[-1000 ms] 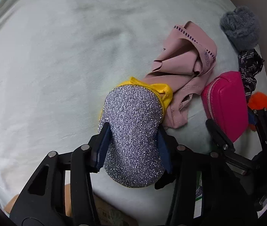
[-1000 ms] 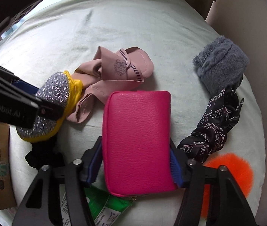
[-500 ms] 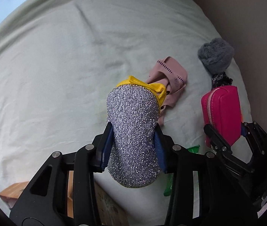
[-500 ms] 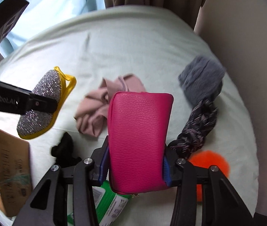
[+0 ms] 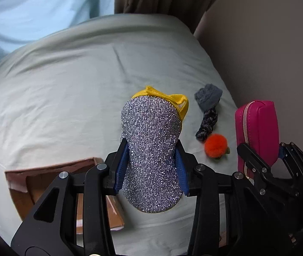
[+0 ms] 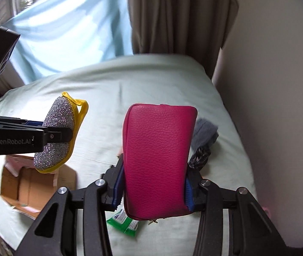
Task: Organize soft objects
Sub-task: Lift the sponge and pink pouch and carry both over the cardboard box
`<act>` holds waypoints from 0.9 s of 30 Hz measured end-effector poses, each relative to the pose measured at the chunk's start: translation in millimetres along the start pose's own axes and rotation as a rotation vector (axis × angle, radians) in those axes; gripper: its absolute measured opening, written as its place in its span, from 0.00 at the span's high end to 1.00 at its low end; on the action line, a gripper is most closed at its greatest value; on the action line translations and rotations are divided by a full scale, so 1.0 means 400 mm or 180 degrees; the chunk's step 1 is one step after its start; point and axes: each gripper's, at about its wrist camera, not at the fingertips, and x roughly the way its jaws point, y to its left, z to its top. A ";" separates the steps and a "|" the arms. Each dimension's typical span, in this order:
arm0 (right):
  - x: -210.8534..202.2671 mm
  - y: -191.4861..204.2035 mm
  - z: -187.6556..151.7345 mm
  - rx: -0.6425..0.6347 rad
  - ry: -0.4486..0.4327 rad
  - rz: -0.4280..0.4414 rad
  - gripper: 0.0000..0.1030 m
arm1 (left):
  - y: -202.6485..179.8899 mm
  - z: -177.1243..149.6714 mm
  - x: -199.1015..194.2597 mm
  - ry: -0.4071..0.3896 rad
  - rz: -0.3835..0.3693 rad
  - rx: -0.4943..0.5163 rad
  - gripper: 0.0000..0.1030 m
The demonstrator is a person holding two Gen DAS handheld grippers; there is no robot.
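The left gripper point(image 5: 152, 166) pinches the silver scrubbing sponge point(image 5: 151, 145) across its narrow waist, long axis running forward along the fingers, lifted above the bed point(image 5: 55, 98). The right gripper point(image 6: 153, 188) likewise clamps the pink pouch point(image 6: 158, 160) upright, clear of the sheet. The open cardboard box point(image 5: 44, 181) lies at the bed's near left edge, below and just left of the sponge, so the left gripper looks nearer to it.

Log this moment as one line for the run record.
left gripper: shut on silver scrubber | right gripper: shut on pink pouch | both above bed | cardboard box: open below
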 end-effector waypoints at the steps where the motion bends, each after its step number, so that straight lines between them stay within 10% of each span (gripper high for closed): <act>1: -0.020 0.007 0.004 -0.0033 -0.0011 0.0026 0.60 | 0.012 -0.010 -0.041 -0.0051 0.0023 -0.0064 0.64; 14: -0.226 0.308 0.032 -0.0644 -0.0118 0.0607 0.60 | 0.319 -0.224 -0.320 -0.0406 0.0349 -0.0750 0.64; 27: -0.118 0.657 -0.044 -0.0483 0.0575 0.0830 0.60 | 0.678 -0.402 -0.257 0.0065 0.0460 -0.0823 0.64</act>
